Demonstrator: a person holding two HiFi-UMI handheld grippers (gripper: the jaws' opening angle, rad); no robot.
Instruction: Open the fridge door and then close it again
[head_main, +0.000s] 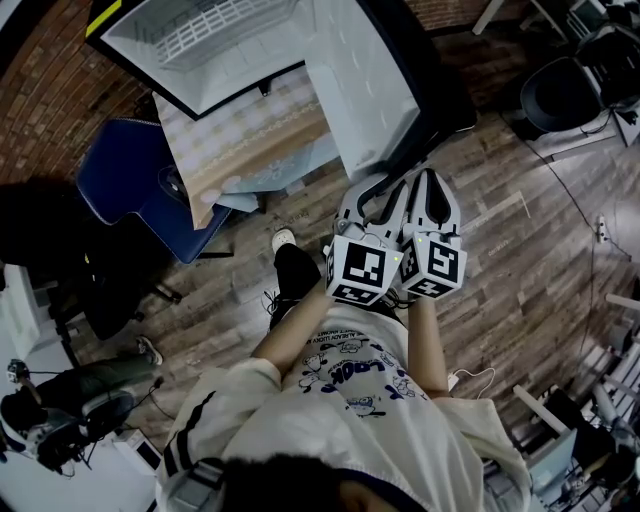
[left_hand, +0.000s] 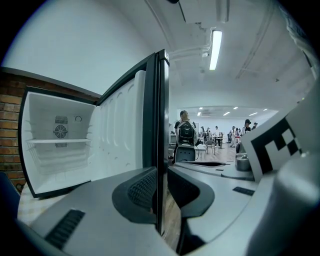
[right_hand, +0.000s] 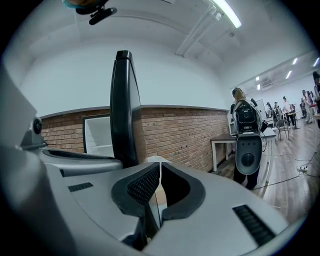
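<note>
The small fridge (head_main: 220, 45) stands open on a low table, its white inside empty (left_hand: 60, 145). Its door (head_main: 365, 90) is swung wide toward me, the white liner facing left and the black outer skin facing right. My left gripper (head_main: 375, 192) is at the door's free edge. In the left gripper view its jaws (left_hand: 161, 187) are shut on that thin black door edge (left_hand: 161, 125). My right gripper (head_main: 430, 182) sits close beside the left one, its jaws (right_hand: 160, 180) shut with nothing between them. The door (right_hand: 123, 110) rises just to its left.
A blue chair (head_main: 130, 185) stands left of the fridge table (head_main: 250, 150). A brick wall (right_hand: 180, 135) runs behind. A black office chair (head_main: 560, 95) is at the far right. A person (right_hand: 245, 117) stands by a desk on the right, and another person's legs (head_main: 90, 385) are at the lower left.
</note>
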